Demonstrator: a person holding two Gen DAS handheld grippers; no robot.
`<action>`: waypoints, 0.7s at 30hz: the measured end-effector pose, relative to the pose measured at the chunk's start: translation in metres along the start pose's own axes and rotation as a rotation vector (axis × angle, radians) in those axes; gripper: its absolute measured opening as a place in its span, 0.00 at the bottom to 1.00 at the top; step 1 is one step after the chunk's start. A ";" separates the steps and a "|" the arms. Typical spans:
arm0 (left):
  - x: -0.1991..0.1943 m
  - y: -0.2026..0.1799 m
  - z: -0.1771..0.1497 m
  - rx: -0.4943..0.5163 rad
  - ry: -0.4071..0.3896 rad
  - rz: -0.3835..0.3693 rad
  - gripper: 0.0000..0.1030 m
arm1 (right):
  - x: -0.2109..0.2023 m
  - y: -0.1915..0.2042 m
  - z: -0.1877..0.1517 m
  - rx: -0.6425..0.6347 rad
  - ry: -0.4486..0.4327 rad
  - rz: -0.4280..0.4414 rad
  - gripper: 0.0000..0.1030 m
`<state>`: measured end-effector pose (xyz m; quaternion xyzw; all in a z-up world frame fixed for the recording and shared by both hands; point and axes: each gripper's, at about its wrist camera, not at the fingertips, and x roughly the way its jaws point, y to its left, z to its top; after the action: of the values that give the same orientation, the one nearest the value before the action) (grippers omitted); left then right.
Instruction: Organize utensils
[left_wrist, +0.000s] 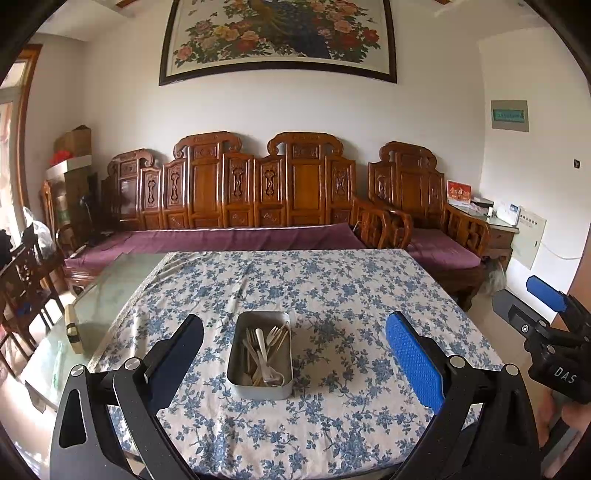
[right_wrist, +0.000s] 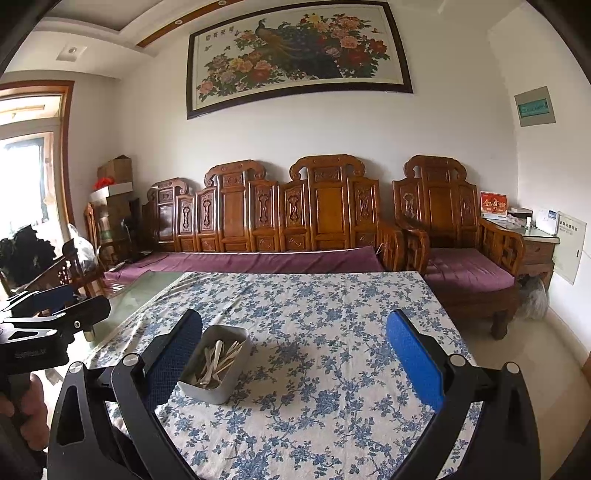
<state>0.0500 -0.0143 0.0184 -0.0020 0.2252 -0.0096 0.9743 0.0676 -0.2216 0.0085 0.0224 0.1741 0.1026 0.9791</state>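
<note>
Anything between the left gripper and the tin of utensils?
Nothing visible. The left gripper, jaws open, faces the rectangular metal tin of forks and spoons across bare blue floral tablecloth.

utensils (left_wrist: 264, 350) in tin (left_wrist: 236, 363), tin on table (left_wrist: 369, 295)

Soft daylight from left window (right_wrist: 26, 177), fisheye-curved dark corners
</note>
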 end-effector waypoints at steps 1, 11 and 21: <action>0.000 0.000 0.000 0.001 -0.001 0.000 0.93 | 0.000 0.000 0.000 0.000 0.000 -0.001 0.98; -0.003 0.000 -0.001 0.004 -0.002 -0.008 0.93 | 0.000 -0.001 0.000 0.000 0.002 -0.002 0.98; -0.003 0.001 -0.001 0.002 -0.002 -0.011 0.93 | 0.000 -0.001 0.000 0.001 0.002 -0.001 0.98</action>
<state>0.0467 -0.0134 0.0193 -0.0021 0.2240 -0.0151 0.9745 0.0679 -0.2228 0.0089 0.0227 0.1753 0.1020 0.9790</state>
